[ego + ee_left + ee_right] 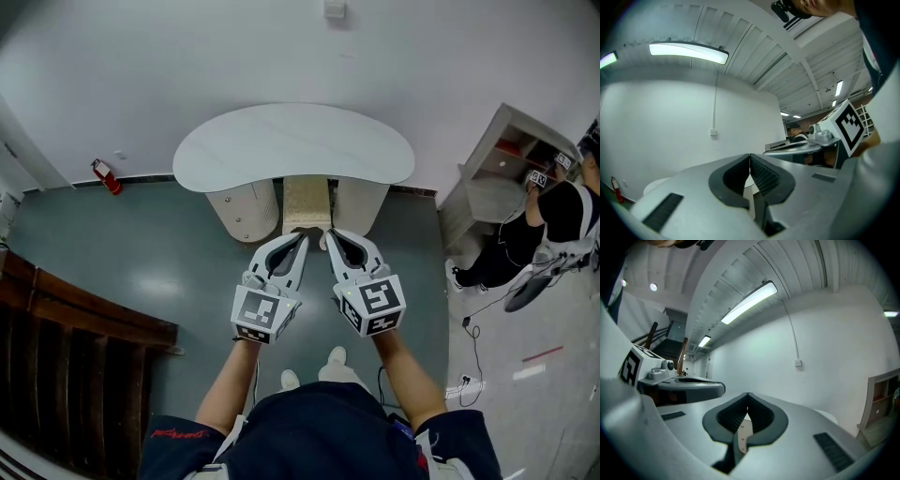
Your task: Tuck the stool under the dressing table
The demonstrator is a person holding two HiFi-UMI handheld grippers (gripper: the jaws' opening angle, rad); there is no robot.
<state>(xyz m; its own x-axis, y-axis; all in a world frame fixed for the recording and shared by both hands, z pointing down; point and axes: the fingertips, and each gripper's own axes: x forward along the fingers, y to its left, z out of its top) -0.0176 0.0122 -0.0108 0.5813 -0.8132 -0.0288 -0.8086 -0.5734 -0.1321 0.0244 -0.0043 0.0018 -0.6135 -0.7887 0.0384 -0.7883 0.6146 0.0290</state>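
Stool nearly home under the dressing table

We hold the left gripper (302, 237) and right gripper (331, 235) shut, empty, at the near edge of the stool (306, 201); it sits between the pedestals (246, 208) of the dressing table (281, 141); next, probably a last push farther in.

Lab mock-up; dressing table (293, 145), floor cables (474, 339)

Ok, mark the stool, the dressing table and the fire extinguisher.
stool (307, 204): head view, on its beige seat.
dressing table (295, 145): head view, middle of its white top.
fire extinguisher (106, 176): head view, on its red body by the wall.
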